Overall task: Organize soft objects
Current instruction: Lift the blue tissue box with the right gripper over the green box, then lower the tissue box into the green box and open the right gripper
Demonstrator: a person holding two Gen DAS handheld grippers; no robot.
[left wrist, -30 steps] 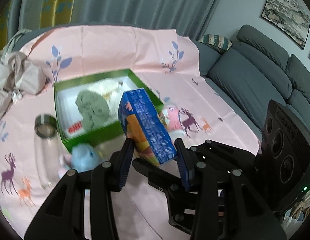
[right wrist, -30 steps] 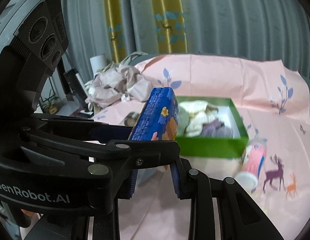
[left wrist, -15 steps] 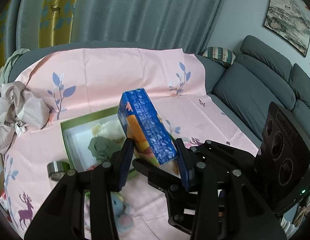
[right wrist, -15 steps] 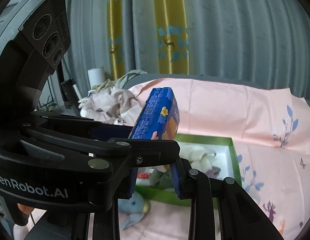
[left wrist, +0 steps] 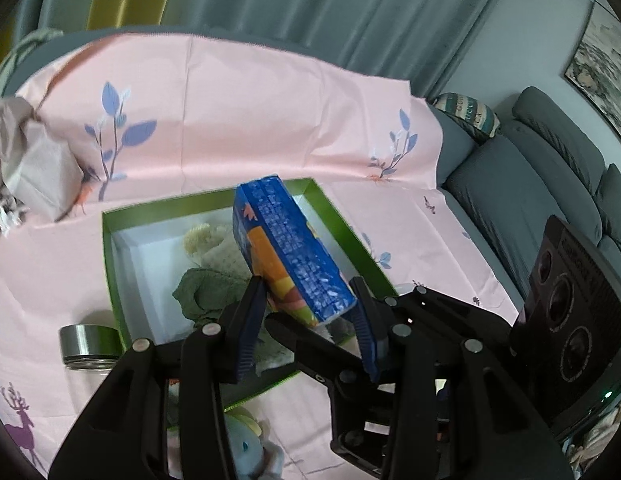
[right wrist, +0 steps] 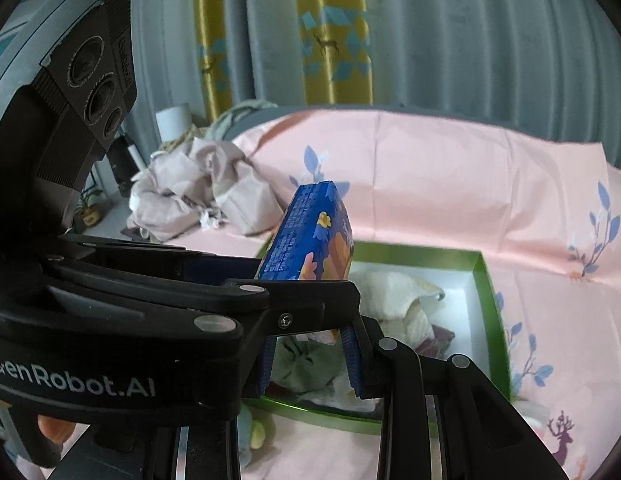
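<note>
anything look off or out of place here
One thing: a clear glass jar with a metal lid lies on its side on the pink cloth, beside the green box of soft cloths. It is hard, not soft. The blue tissue pack, tilted over the box, is gripped by both hand-held grippers.

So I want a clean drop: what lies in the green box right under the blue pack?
Crumpled cloths: a grey-green cloth and a cream cloth lie in the green box beneath the blue pack. Both wrist views show them.
</note>
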